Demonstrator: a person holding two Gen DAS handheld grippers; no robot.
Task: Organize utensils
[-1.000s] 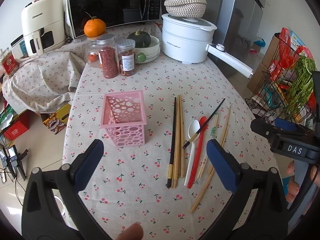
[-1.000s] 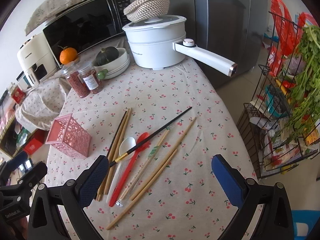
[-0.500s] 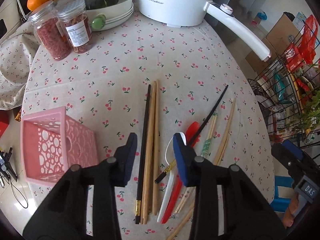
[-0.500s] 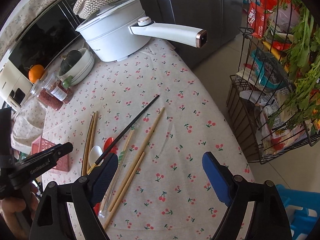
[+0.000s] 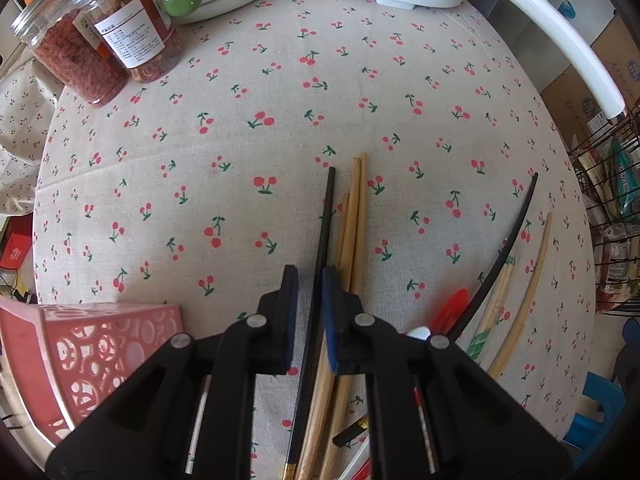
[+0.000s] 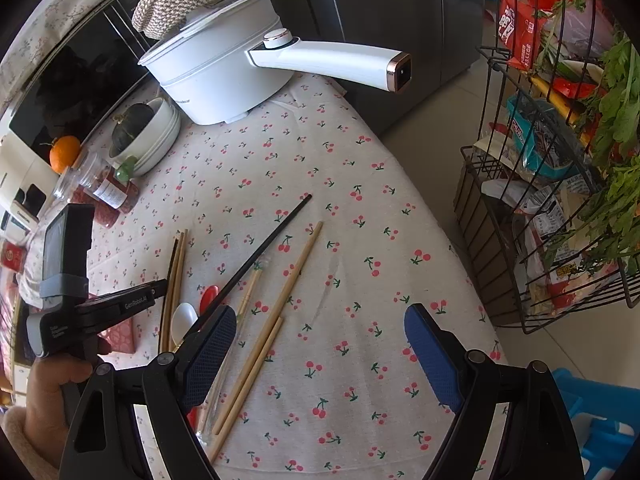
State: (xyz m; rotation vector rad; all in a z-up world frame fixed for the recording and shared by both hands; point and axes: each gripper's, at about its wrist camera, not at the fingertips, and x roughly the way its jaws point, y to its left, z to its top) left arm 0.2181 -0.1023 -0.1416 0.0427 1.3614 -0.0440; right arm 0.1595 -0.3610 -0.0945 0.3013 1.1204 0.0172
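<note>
Utensils lie loose on the cherry-print tablecloth (image 5: pixel 280 92): a black chopstick (image 5: pixel 324 224) beside a few wooden chopsticks (image 5: pixel 354 216), a second black chopstick (image 6: pixel 260 256) crossing a red spoon (image 5: pixel 452 308) and a white spoon (image 6: pixel 185 316), and more pale chopsticks (image 6: pixel 296 272) further right. The pink holder (image 5: pixel 92 344) at the table's left edge has nothing visibly in it from this angle, so by my reading the sorting is only beginning and every piece is left to move. The left gripper (image 5: pixel 308 304) is low over the table with its jaws narrowed around the first black chopstick, which runs through the slim gap between the pads; whether they already pinch it I cannot tell. The right gripper (image 6: pixel 320 356) hovers over the table's right side, spread wide and empty. Half a second ago the left gripper was higher with a wider gap straddling the whole left bundle; it has since dropped and closed in on the one stick.
</note>
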